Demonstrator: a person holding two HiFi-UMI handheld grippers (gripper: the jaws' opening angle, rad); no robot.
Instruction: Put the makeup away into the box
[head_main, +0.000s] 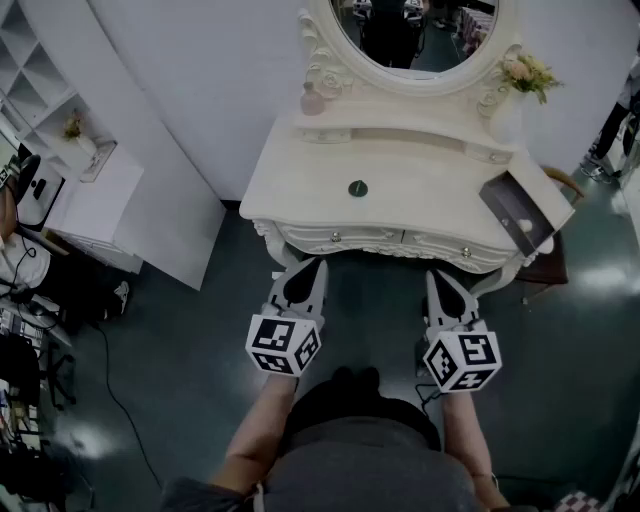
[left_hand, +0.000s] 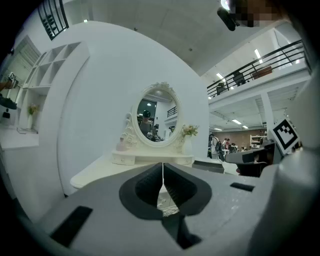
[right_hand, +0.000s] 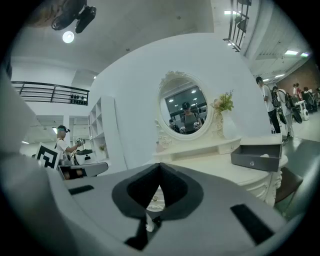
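White dressing table (head_main: 290, 190) carries a small dark makeup pot (head_main: 358, 188) at its middle and the grey box (head_main: 518, 212) at its right edge. Left gripper (head_main: 308, 268) and right gripper (head_main: 438, 282) hang before the front edge, clenched on nothing; best open one wide, then close squarely across the pot.

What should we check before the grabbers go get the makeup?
1. Left gripper empty: ok, shut on nothing.
2. Right gripper empty: ok, shut on nothing.
3. Jaws open to grab: not ok, both pairs are closed.
4. Makeup found: ok, small dark round case in the middle of the table.
5. Box ready: ok, grey box at the table's right edge, top looks open.
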